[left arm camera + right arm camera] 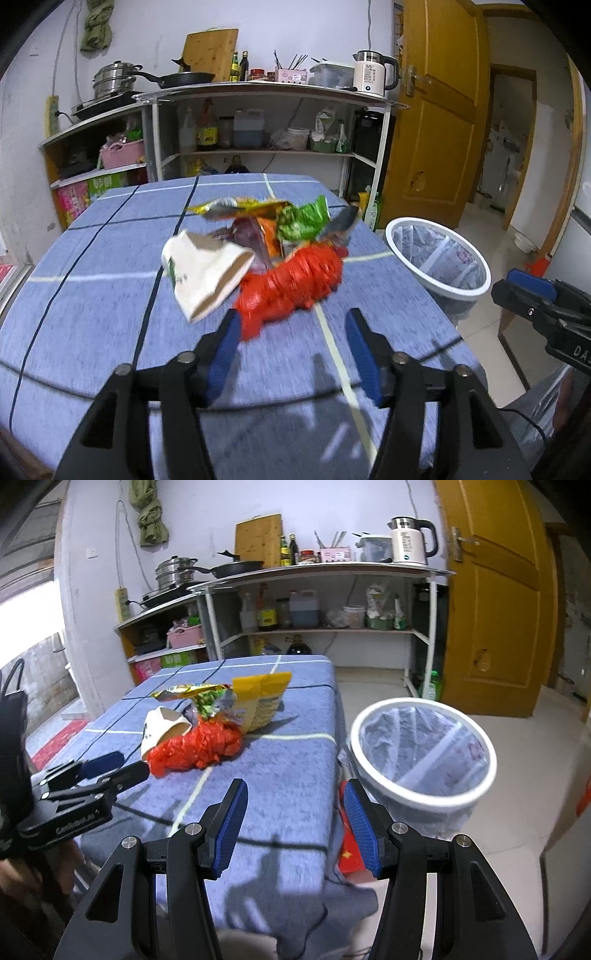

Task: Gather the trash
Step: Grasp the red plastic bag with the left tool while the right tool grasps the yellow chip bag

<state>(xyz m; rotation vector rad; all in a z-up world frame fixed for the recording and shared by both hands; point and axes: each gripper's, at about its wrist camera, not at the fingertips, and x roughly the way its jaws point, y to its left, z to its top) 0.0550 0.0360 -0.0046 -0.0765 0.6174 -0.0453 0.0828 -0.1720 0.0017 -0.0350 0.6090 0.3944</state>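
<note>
A pile of trash lies on the blue table [92, 314]: a crumpled red plastic bag [291, 284], a crushed white paper cup [207, 273], a green snack wrapper [303, 221] and a yellow foil wrapper [240, 206]. My left gripper [291, 328] is open and empty, just in front of the red bag. My right gripper [293, 801] is open and empty, over the table's right edge, between the red bag [195, 749] and the white waste bin [421, 753]. A yellow packet [262, 701] stands behind the pile. The left gripper's fingers [110, 766] show at the left.
The white bin [439, 262] with a clear liner stands on the floor right of the table. Kitchen shelves [258, 110] with pans, bottles and a kettle line the far wall. A yellow door [439, 110] is at the right.
</note>
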